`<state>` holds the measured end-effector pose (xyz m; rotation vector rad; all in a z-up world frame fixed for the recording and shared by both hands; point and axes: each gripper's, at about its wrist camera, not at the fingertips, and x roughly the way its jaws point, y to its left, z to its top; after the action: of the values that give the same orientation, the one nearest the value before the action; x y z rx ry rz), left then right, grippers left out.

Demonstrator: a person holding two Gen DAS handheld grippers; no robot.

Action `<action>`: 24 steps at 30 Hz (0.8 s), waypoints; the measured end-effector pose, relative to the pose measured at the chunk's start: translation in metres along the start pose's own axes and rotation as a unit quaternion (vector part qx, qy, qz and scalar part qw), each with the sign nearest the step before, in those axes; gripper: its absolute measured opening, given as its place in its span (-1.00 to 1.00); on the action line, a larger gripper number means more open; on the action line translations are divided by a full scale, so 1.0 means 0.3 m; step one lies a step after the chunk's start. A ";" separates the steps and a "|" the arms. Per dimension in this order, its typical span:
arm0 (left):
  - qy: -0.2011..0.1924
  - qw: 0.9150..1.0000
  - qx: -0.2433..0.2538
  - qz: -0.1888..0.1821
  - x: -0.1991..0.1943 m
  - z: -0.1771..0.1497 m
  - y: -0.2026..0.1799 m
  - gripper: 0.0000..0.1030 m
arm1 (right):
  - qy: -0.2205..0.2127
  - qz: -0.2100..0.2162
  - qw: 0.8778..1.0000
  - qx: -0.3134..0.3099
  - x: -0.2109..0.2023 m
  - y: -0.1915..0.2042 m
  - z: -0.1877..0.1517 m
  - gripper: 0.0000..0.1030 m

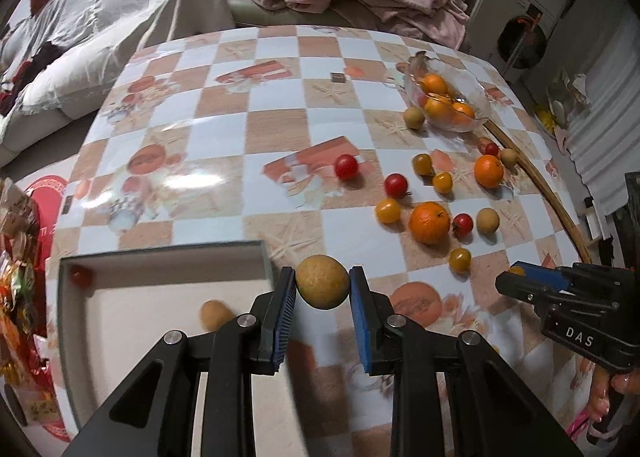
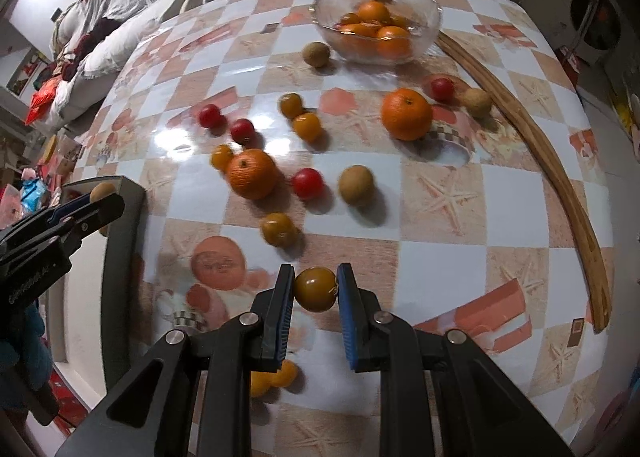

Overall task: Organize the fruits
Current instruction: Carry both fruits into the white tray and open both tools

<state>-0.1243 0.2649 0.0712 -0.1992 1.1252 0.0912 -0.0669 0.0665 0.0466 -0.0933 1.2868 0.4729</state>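
Sorting is judged partly done. Oranges are gathered in the glass bowl far right; two fruits lie in the tray near left. Left gripper jaws are clamped on a brown longan beside the tray; right gripper jaws are clamped on a yellow tomato. Many fruits remain scattered on the bench.

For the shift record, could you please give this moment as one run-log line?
left gripper: shut on round tan fruit | right gripper: shut on yellow cherry tomato | grey-rimmed box: two fruits inside
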 end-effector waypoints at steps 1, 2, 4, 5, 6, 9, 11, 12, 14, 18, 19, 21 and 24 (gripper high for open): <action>-0.001 1.000 -0.003 0.001 -0.008 -0.005 0.011 -0.44 | -0.001 0.001 1.000 -0.003 -0.001 0.014 0.002 -0.54; -0.002 1.000 -0.007 0.005 -0.021 -0.014 0.032 -0.44 | -0.001 0.004 1.000 -0.007 -0.002 0.035 0.005 -0.54; -0.004 1.000 -0.015 0.009 -0.038 -0.026 0.065 -0.44 | -0.003 0.007 1.000 -0.014 -0.003 0.066 0.007 -0.54; -0.005 1.000 -0.023 0.011 -0.051 -0.038 0.091 -0.44 | -0.004 0.010 1.000 -0.020 -0.005 0.093 0.011 -0.54; -0.006 1.000 -0.027 0.013 -0.058 -0.045 0.106 -0.44 | -0.004 0.012 1.000 -0.024 -0.005 0.112 0.014 -0.54; -0.006 0.999 -0.043 0.023 -0.084 -0.080 0.174 -0.44 | -0.005 0.019 0.999 -0.041 -0.006 0.182 0.023 -0.54; -0.007 0.998 -0.053 0.032 -0.096 -0.103 0.217 -0.44 | -0.004 0.025 0.998 -0.053 -0.004 0.235 0.031 -0.54; -0.006 0.998 -0.059 0.036 -0.100 -0.114 0.241 -0.44 | -0.004 0.027 0.998 -0.058 -0.002 0.258 0.034 -0.54; -0.005 0.996 -0.075 0.049 -0.109 -0.141 0.297 -0.44 | -0.003 0.034 0.997 -0.071 0.004 0.317 0.040 -0.54; 0.000 0.993 -0.091 0.074 -0.108 -0.193 0.380 -0.44 | 0.002 0.049 0.995 -0.092 0.017 0.419 0.052 -0.54; 0.002 0.993 -0.094 0.078 -0.105 -0.202 0.393 -0.44 | 0.004 0.052 0.994 -0.096 0.022 0.444 0.054 -0.54; 0.007 0.991 -0.101 0.087 -0.096 -0.227 0.425 -0.44 | 0.007 0.060 0.993 -0.104 0.036 0.500 0.061 -0.54; 0.015 0.989 -0.113 0.095 -0.076 -0.254 0.465 -0.44 | 0.015 0.071 0.991 -0.116 0.065 0.575 0.069 -0.54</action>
<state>-0.2259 0.3865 0.0444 -0.2945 1.1607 0.3880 -0.1115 0.2344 0.0675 -0.2060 1.2677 0.7456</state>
